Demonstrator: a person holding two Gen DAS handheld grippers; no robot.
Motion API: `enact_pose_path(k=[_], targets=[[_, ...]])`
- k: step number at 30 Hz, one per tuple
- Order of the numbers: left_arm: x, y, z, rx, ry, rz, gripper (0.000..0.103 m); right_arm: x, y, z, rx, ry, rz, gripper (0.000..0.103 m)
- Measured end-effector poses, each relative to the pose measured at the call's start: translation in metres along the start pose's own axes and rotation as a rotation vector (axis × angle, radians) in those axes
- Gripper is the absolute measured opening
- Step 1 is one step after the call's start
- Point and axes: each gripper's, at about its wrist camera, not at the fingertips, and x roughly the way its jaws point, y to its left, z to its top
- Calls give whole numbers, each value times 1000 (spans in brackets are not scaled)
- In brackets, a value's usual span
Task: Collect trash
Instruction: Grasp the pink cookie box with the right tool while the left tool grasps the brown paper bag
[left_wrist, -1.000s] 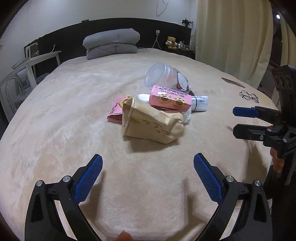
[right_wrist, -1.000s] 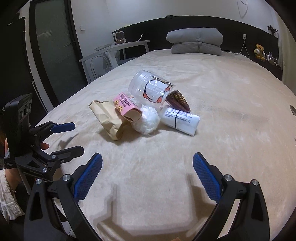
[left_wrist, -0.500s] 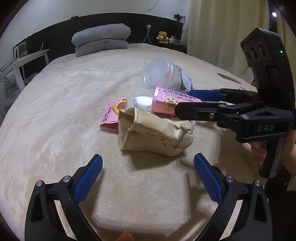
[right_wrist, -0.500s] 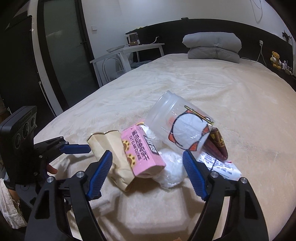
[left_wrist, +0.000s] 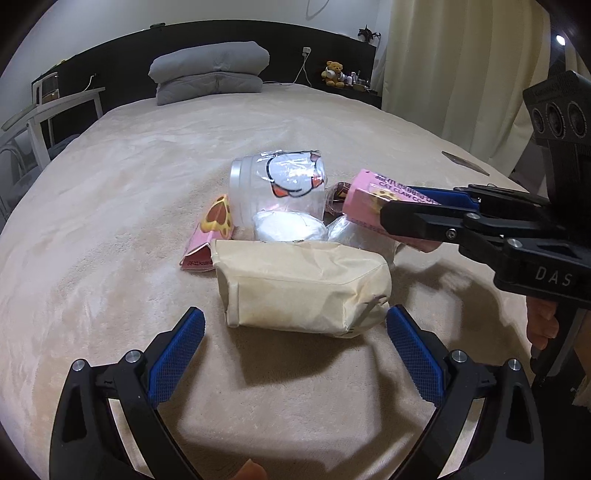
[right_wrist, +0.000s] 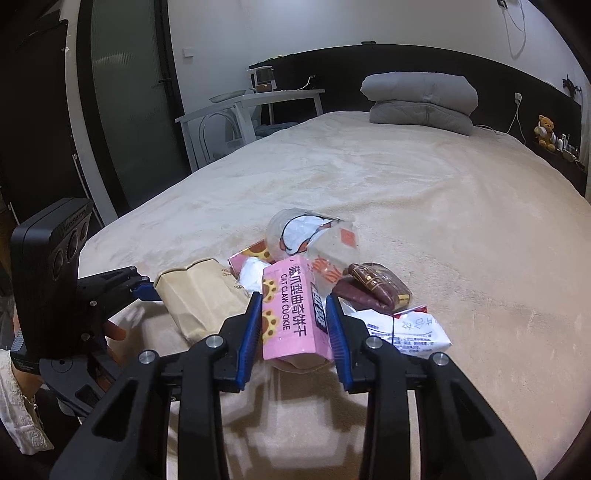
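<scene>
Left wrist view: the left gripper (left_wrist: 295, 341) hangs spread before the brown paper bag (left_wrist: 303, 288) at the near edge of the trash pile; right wrist view: the right gripper (right_wrist: 293, 325), jaws just closed, pinches the pink cat claw cookie box (right_wrist: 291, 314); the first pickup seems in hand; next, lift it clear.

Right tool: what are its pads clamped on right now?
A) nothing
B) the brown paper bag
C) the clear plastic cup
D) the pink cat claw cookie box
D: the right tool has both blue pads pressed against the sides of the pink cookie box, while the brown paper bag lies untouched beside it.
</scene>
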Motion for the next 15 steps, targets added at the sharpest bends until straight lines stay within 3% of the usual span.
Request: enact_pose_path(k=[15], targets=[[22, -12, 9, -80, 31, -22, 97, -28, -26, -10, 10, 8, -33, 36]])
